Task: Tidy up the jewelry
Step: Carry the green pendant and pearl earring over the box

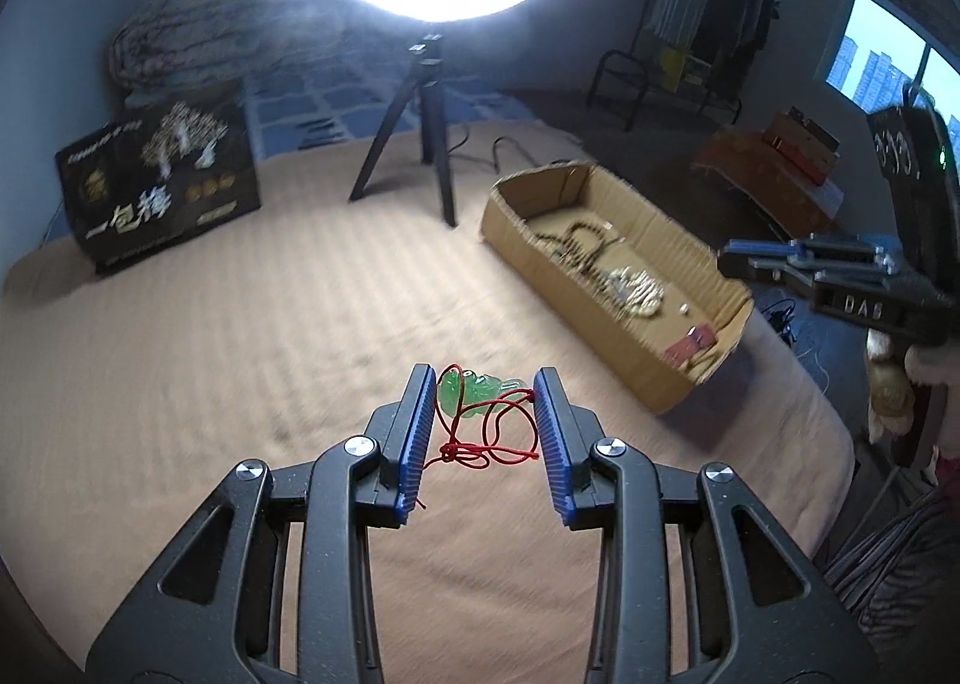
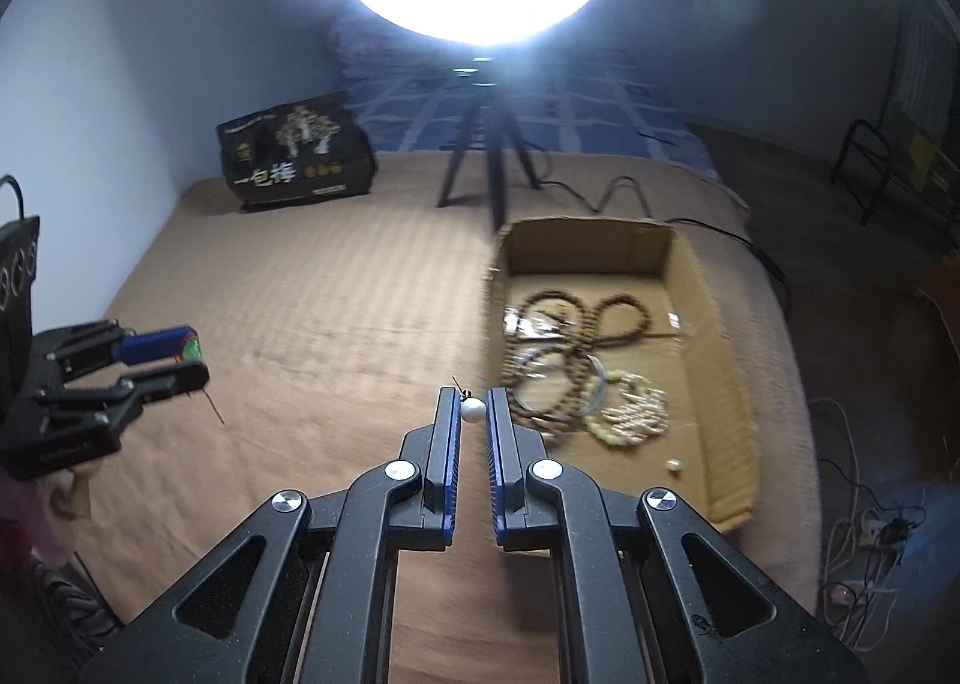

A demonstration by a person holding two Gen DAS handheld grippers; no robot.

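My left gripper (image 1: 483,393) is shut on a green jade pendant (image 1: 474,395); its red cord (image 1: 489,444) dangles in loops between the blue pads, above the tan bedspread. From the right wrist view the left gripper (image 2: 180,357) shows at the far left with green and red at its tips. My right gripper (image 2: 474,402) is shut on a small white pearl bead (image 2: 471,410) with a thin dark wire at its top, just left of the cardboard box (image 2: 720,360). In the left wrist view the right gripper (image 1: 729,255) hangs over the box's (image 1: 522,198) right wall.
The box holds brown bead strands (image 2: 564,336), a pale bead pile (image 2: 636,411) and a loose white bead (image 2: 673,466). A ring light tripod (image 2: 489,168) and a black printed bag (image 2: 294,162) stand at the back of the bed. Cables (image 2: 852,534) lie off the right edge.
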